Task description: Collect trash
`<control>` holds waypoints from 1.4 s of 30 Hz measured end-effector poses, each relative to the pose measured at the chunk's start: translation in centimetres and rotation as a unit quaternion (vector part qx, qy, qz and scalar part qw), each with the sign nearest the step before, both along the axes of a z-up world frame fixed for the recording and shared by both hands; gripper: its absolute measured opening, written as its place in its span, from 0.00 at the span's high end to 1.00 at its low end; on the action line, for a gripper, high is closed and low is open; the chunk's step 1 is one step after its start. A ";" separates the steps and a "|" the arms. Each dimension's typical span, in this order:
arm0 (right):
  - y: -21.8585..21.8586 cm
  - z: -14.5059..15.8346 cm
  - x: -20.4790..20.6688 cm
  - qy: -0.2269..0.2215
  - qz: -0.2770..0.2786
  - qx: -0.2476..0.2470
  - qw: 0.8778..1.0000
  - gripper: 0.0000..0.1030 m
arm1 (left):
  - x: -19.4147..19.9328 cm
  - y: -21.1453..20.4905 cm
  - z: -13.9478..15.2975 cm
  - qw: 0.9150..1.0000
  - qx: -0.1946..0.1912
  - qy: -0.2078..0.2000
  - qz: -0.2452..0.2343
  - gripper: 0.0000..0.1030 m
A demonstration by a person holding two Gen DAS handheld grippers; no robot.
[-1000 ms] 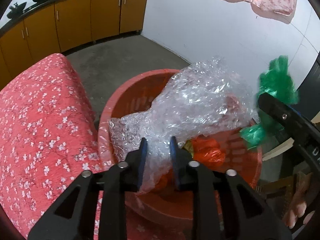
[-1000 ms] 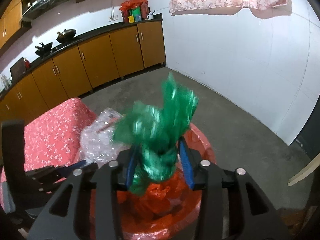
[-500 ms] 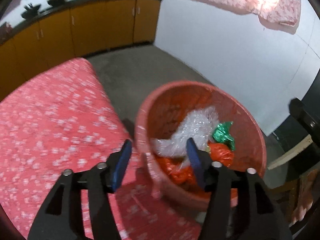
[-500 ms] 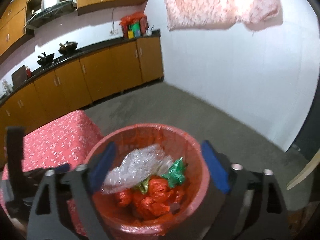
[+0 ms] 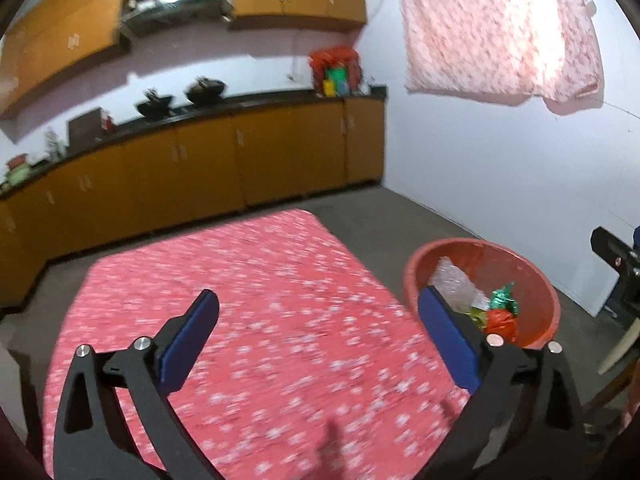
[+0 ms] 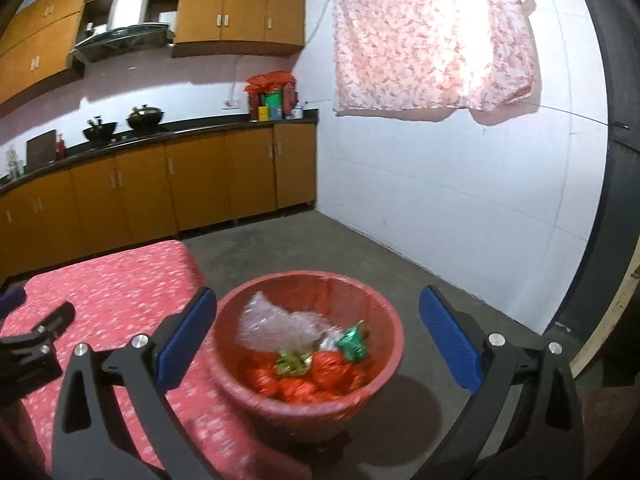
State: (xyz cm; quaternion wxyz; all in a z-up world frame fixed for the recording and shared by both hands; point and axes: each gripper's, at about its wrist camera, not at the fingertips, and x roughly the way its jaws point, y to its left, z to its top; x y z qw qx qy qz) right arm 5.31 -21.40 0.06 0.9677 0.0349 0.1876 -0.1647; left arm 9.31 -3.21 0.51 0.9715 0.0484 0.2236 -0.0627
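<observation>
Showing 2 grippers, left (image 5: pixel 318 342) and right (image 6: pixel 318 338), jaws just spread wide, nothing between. Wrap (image 6: pixel 276 326), green foil (image 6: pixel 352 344) and red bags (image 6: pixel 332 370) in bin (image 6: pixel 384 316), lower centre. Cloth (image 5: pixel 240 280) at left bare: collection apparently done.

The red plastic bin (image 6: pixel 384 356) holds crinkly clear bubble wrap (image 6: pixel 276 324), a shiny green foil wrapper (image 6: pixel 352 344) and glossy orange plastic bags (image 6: pixel 328 372). A floral cloth (image 5: pixel 240 312) covers the table; the wooden cabinets (image 6: pixel 192 192) look smooth and the concrete floor (image 6: pixel 320 240) rough.
</observation>
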 end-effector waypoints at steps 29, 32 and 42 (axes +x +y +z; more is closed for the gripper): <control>8.5 0.6 -8.3 -0.005 0.064 -0.027 0.998 0.04 | -9.3 5.8 0.9 0.997 -0.010 -0.047 0.057 0.02; 8.5 0.4 -8.6 -0.004 0.066 -0.021 0.998 0.04 | -9.5 5.7 0.7 0.997 -0.007 -0.044 0.056 0.02; 8.8 -0.3 -9.4 -0.001 0.069 -0.022 0.997 0.04 | -9.6 5.7 0.3 0.998 -0.015 -0.035 0.054 0.02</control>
